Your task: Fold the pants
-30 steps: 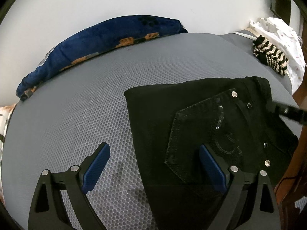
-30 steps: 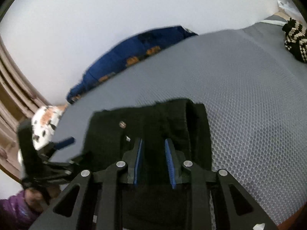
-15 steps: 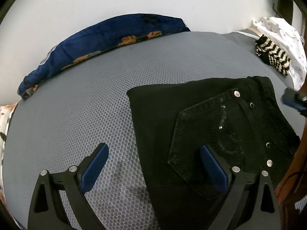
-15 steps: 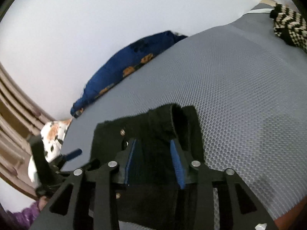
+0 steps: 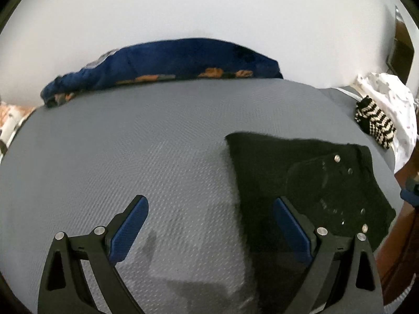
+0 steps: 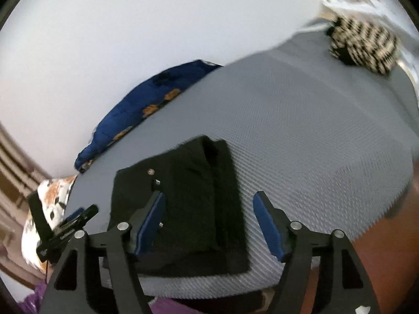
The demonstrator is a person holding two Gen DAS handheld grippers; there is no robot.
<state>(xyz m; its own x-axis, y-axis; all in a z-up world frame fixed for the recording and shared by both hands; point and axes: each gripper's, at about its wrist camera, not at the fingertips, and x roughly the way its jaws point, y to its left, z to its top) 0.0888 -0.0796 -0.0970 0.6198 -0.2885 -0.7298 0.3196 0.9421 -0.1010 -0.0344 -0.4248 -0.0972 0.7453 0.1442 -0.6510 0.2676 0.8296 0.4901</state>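
With pants lying folded at the bed's near edge, right gripper, jaws just opened and empty, hangs directly above; left gripper, agape and empty, sits left of them.

You will find no legible text, label, brand mark, number or sign in either wrist view; the black pants show only plain metal rivets and stitching, and both frames are motion-blurred, so any fine print on them cannot be made out
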